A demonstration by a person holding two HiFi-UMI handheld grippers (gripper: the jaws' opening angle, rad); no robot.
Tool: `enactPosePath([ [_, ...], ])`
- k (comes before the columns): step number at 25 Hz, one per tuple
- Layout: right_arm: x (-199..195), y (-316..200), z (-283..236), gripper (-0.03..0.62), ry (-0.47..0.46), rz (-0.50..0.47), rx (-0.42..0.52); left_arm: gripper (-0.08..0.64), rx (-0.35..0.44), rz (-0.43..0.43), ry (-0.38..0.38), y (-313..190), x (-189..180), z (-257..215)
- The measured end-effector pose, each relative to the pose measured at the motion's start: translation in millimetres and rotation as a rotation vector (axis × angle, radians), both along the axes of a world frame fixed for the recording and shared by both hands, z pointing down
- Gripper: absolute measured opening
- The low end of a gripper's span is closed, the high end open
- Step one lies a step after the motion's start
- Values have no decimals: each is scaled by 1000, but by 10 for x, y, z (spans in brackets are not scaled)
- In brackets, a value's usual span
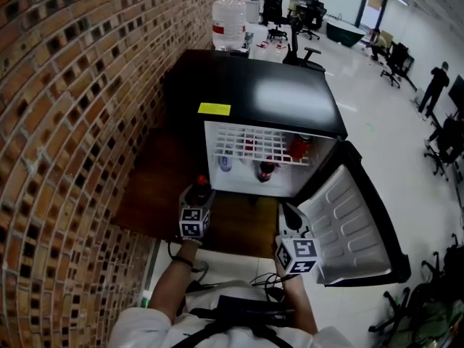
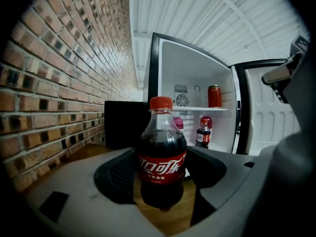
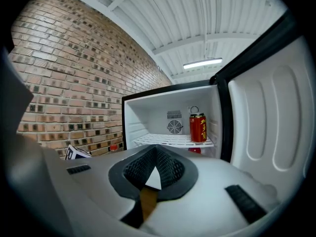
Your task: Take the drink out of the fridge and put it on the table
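Left tongs (image 2: 161, 177) level, gripping cola bottle (image 2: 162, 154); right tongs (image 3: 154, 171) closed — also level.

This is an open-plan office with a refreshment corner. A long brick wall (image 1: 65, 122) runs down one side, and a glossy white floor (image 1: 377, 114) spreads out past it. Black swivel chairs (image 1: 301, 49) stand about on the floor, and desks (image 1: 348, 31) sit along the far side, where a person (image 1: 435, 85) stands. A large water-cooler bottle (image 1: 228, 20) sits behind a black mini fridge (image 1: 254, 93). Overhead is a ribbed white ceiling (image 3: 197, 28) with a strip light (image 3: 202, 62).
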State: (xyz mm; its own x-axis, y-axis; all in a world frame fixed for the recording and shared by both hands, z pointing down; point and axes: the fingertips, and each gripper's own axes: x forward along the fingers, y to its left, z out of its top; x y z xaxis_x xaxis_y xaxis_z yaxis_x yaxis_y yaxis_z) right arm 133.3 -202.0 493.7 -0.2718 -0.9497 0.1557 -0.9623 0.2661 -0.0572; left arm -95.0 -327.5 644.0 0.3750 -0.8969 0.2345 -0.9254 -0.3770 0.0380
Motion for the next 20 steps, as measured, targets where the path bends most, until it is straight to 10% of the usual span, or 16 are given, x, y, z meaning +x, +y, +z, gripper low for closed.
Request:
enactPosePath([
  [20, -117, -42, 150, 11, 25, -30, -45, 301, -141, -68, -7, -45, -374, 961],
])
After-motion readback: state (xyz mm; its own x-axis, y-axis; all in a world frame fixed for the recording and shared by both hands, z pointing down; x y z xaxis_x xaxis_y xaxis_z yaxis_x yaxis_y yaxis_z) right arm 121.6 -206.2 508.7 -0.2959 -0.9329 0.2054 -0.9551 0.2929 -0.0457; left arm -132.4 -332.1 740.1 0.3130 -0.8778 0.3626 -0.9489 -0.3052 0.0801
